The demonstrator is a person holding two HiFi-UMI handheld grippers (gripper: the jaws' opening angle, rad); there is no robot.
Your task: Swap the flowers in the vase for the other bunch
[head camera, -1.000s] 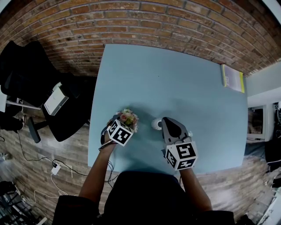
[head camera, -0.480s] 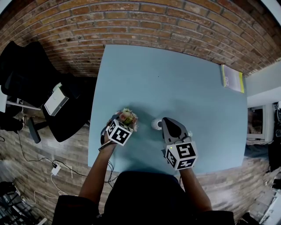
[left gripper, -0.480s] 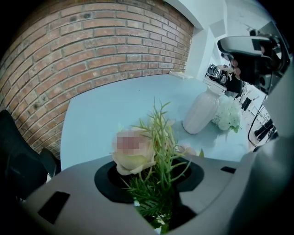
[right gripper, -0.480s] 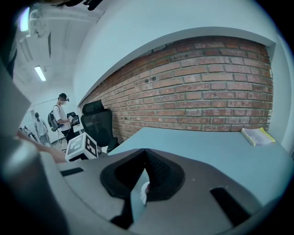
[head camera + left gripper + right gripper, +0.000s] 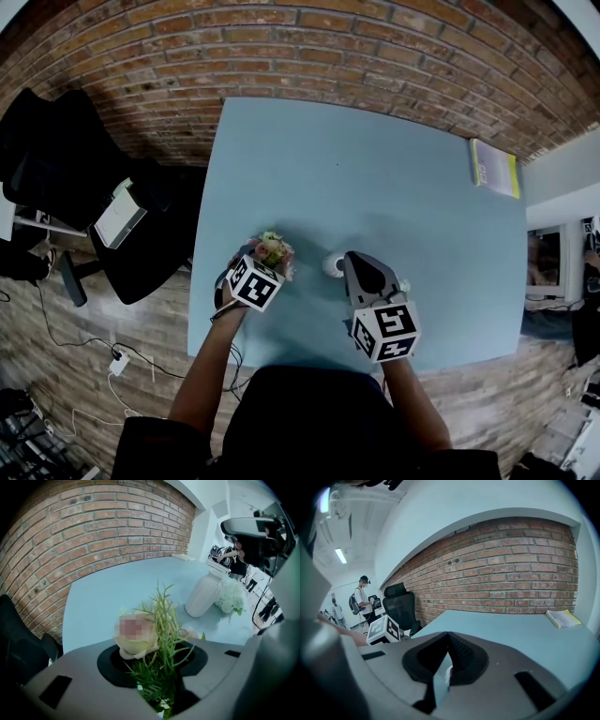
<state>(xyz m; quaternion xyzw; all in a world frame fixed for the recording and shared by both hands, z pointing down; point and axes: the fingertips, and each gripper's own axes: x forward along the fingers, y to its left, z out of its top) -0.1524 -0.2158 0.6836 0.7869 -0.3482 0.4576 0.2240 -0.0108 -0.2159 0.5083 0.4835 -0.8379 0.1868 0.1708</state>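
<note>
A bunch with a cream rose (image 5: 136, 637) and green sprigs (image 5: 273, 251) sticks up between the jaws of my left gripper (image 5: 159, 688) (image 5: 265, 266). Those jaws are closing, with the stems pinched in the narrow gap. The white vase (image 5: 203, 595) (image 5: 333, 265) stands on the blue table (image 5: 375, 169) just right of the bunch, with nothing showing in its mouth. A bunch of white flowers (image 5: 230, 597) (image 5: 404, 284) lies beside it. My right gripper (image 5: 355, 262) (image 5: 443, 667) hovers close to the vase, shut and holding nothing.
A yellow-green book (image 5: 495, 167) (image 5: 563, 618) lies at the table's far right corner. A black office chair (image 5: 75, 169) stands left of the table, and a brick wall (image 5: 328, 47) runs behind it. People stand in the room's background (image 5: 361, 599).
</note>
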